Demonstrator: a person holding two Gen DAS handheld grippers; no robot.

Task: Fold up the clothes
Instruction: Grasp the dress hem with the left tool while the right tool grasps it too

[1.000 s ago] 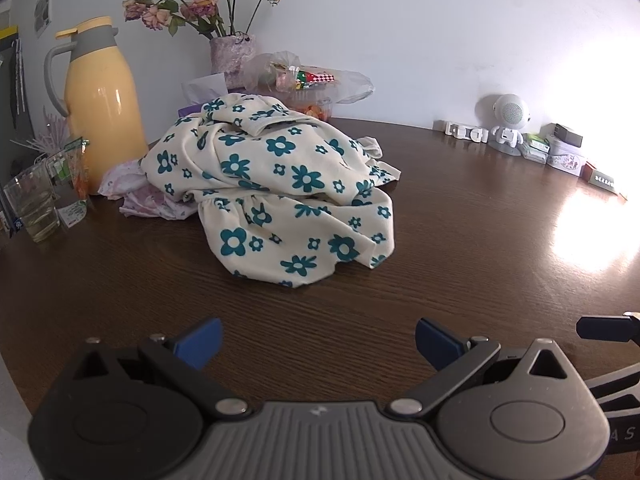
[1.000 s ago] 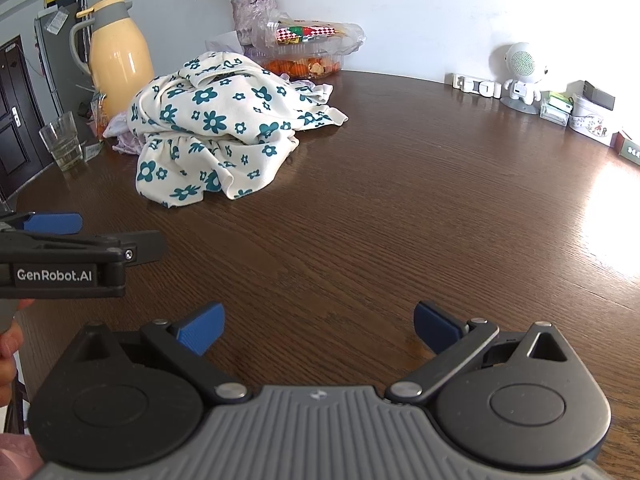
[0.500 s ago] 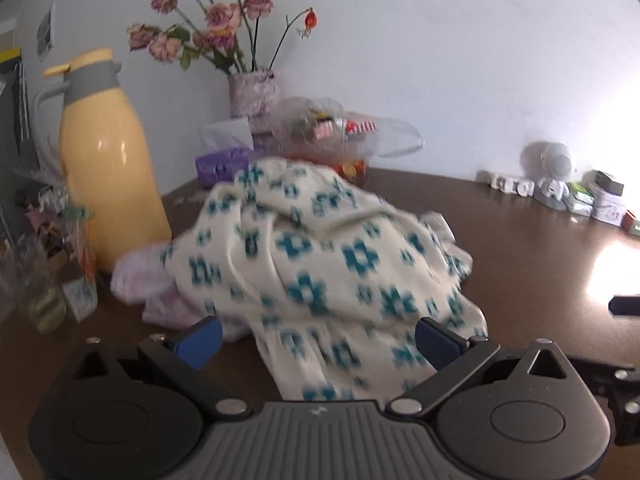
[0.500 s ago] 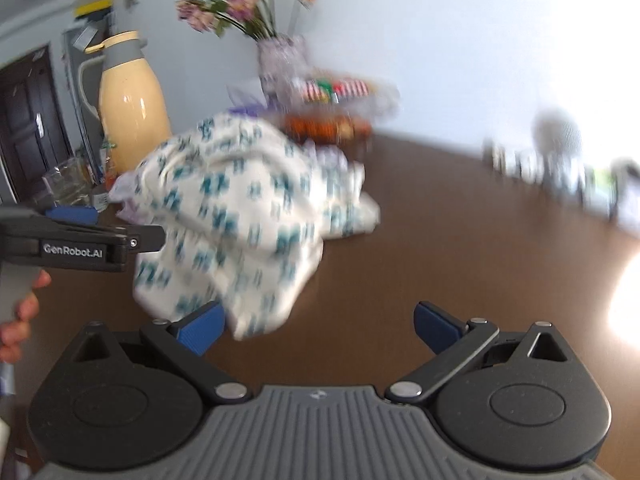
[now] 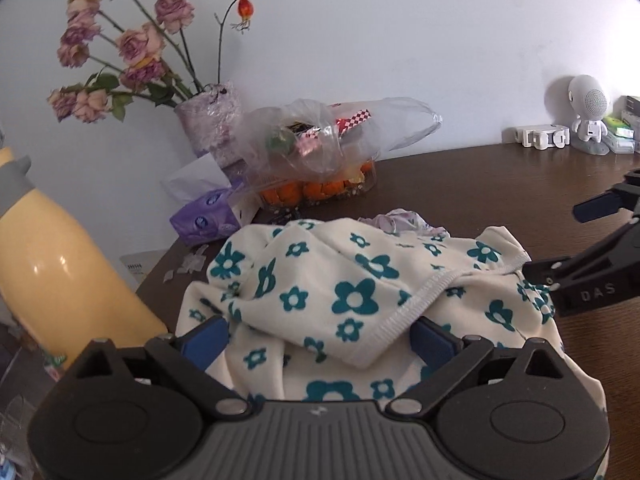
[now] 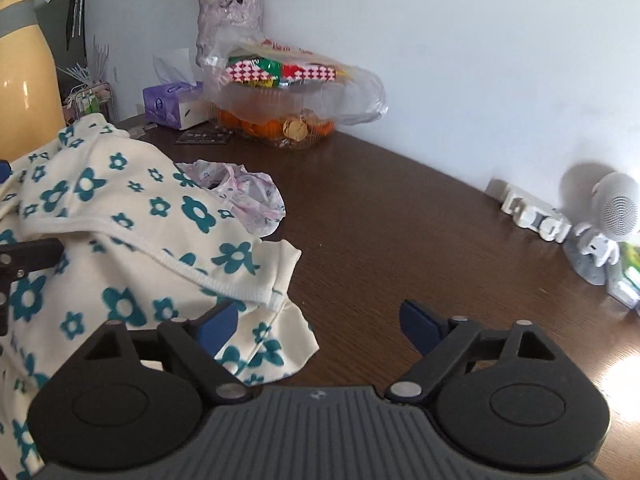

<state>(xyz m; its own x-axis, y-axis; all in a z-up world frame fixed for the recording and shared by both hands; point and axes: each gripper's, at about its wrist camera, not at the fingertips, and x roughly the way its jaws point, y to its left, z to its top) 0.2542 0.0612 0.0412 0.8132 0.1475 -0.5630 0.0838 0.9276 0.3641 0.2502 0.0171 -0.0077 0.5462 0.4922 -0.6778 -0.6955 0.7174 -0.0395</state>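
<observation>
A crumpled cream garment with teal flowers (image 5: 352,292) lies heaped on the dark wooden table (image 5: 480,184); it also shows in the right wrist view (image 6: 132,240). A pale pink garment (image 6: 248,196) pokes out from under it at the back. My left gripper (image 5: 320,336) is open, its blue fingers on either side of a hemmed fold of the floral garment. My right gripper (image 6: 320,324) is open at the garment's right edge, its left finger over the cloth and its right finger over bare table. The right gripper shows from the side in the left wrist view (image 5: 592,256).
A yellow thermos (image 5: 52,280) stands close on the left. Behind the pile are a purple tissue box (image 5: 204,220), a flower vase (image 5: 212,120) and a plastic bag over a tub of oranges (image 5: 320,160). A white robot figure (image 6: 608,224) and small items line the right wall.
Both grippers have moved forward from the table's front to the garment pile. The left gripper's fingers now straddle a fold of it; the right has reached its right edge.
</observation>
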